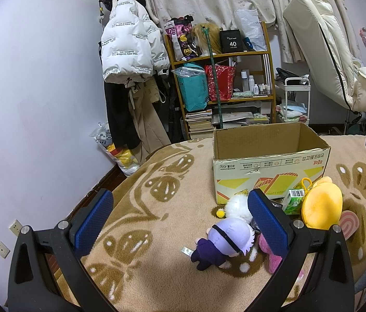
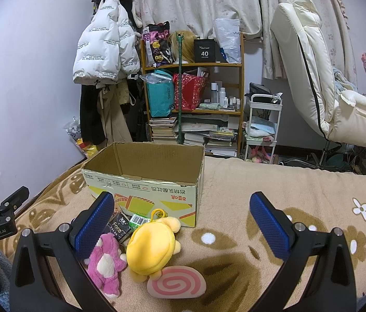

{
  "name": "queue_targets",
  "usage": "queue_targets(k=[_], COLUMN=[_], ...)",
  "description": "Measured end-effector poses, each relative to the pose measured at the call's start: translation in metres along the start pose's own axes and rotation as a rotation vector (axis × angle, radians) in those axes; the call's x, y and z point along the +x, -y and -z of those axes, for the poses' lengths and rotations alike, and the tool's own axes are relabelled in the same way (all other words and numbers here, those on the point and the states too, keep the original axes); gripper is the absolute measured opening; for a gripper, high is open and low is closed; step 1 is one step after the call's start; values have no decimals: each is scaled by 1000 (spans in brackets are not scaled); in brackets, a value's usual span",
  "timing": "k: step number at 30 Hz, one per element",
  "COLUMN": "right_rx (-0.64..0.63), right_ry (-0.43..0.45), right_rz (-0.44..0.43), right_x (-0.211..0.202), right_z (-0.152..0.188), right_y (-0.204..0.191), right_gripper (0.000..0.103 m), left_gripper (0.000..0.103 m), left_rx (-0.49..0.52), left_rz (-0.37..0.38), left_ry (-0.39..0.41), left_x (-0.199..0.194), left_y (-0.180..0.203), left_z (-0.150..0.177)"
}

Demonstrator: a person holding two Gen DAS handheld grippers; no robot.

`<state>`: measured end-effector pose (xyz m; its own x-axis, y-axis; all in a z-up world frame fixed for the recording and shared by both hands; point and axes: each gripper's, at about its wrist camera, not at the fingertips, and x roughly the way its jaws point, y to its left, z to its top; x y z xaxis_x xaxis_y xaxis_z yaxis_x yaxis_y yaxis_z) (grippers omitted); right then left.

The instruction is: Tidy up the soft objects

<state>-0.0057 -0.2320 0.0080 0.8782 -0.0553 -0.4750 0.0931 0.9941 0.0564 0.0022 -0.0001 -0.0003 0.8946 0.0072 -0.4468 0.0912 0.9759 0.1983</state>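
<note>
- tan flower-print blanket [image 2: 274,182] covers the bed
- open cardboard box [image 2: 144,182] sits straight ahead of the right gripper
- yellow plush [image 2: 151,247], pink bear [image 2: 105,265], pink swirl cushion [image 2: 176,283], purple doll [image 1: 222,244] lie nearer, in front of the box

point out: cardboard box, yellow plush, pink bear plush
cardboard box [image 2: 144,197], right wrist view, on its printed front wall.
yellow plush [image 2: 150,247], right wrist view, middle of its round body.
pink bear plush [image 2: 105,265], right wrist view, on its pale belly.
</note>
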Motion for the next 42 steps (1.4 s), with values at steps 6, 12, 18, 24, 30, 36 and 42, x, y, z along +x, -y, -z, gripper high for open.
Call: queue_targets(k=[6,12,18,24,30,36,42], right_rx=[2,0,1,1,2,2,2], right_ry=[-1,-1,-1,-2,-2,-4,-4], right_rz=[-2,-1,-1,-1,-1,-2,-1], right_x=[0,0,1,1,1,2,2], right_z=[0,0,0,0,0,1,0], right_y=[0,0,0,-1,-1,-1,0], right_gripper=[103,103,103,103,103,103,103], left_gripper=[102,102,102,102,102,102,102], left_rx=[1,1,1,2,2,3,0], left_rz=[0,0,0,-1,-1,-1,6], left_ry=[0,0,0,0,0,0,-4], left_x=[0,2,2,2,2,2,3], left_y=[-3,-4,-4,-4,-3,-3,-4], left_z=[0,1,1,1,1,2,2])
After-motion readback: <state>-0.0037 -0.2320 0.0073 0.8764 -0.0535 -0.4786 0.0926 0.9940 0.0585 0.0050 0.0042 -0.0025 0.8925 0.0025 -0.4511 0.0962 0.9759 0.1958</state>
